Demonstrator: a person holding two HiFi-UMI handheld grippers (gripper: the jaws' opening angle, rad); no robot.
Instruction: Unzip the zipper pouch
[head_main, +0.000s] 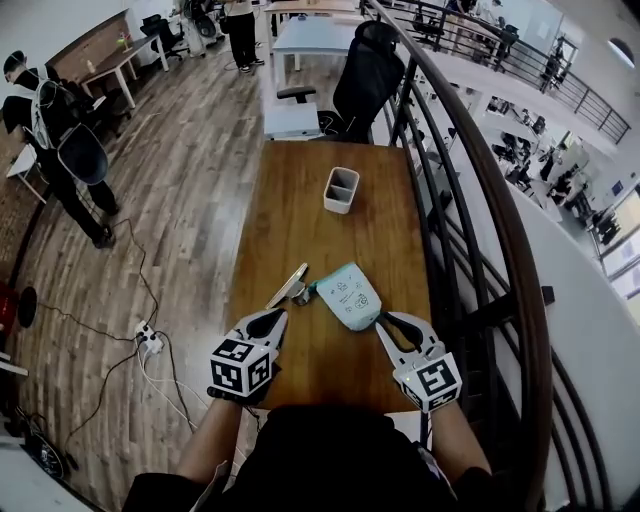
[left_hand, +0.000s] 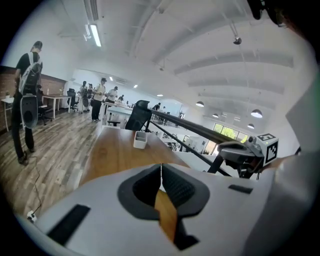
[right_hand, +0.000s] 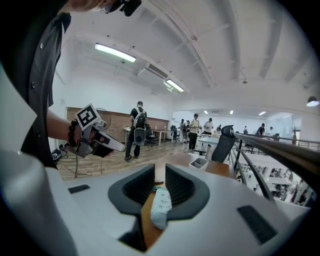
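On the wooden table, your zipper pouch lies near the front edge, its zip too small to read as open or closed; above that edge your right gripper stands slightly parted, unclamped, your left gripper closed and empty.

zipper pouch lies on the table, divided cup behind, flat tool left.
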